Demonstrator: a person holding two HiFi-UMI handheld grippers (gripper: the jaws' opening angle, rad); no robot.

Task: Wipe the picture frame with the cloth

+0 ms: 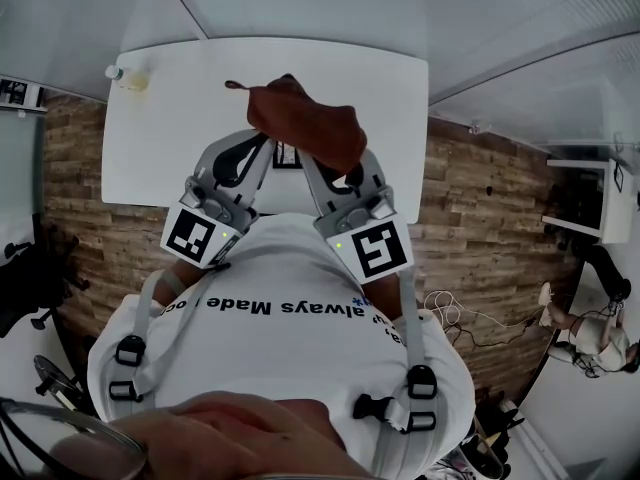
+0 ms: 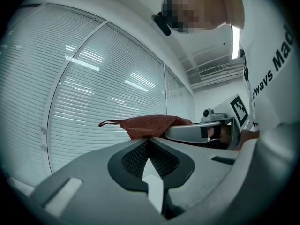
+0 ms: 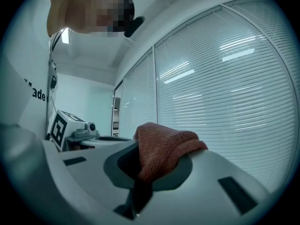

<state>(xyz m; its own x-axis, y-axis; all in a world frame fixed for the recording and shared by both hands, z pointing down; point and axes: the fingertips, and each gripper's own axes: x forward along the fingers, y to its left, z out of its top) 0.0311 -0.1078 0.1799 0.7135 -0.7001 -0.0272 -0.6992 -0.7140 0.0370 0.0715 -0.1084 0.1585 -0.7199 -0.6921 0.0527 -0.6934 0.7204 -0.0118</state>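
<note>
1. A white T-shirt (image 1: 270, 353) carries a line of dark lettering (image 1: 262, 308) (it reads upside down from the head view), with a small blue mark (image 1: 357, 303) beside the words.
2. Grey harness straps (image 1: 150, 303) run down the left and right of the shirt, each fitted with black plastic buckles (image 1: 128, 351).
3. The left gripper (image 2: 149, 144) has a smooth light-grey shell and black ribbed pads (image 2: 136, 158). Its marker cube (image 1: 198, 236) is white with black squares.
4. The right gripper (image 3: 140, 165) has the same grey shell. Its black-and-white marker cube (image 1: 378, 248) sits beside a small green light (image 1: 338, 245).
</note>
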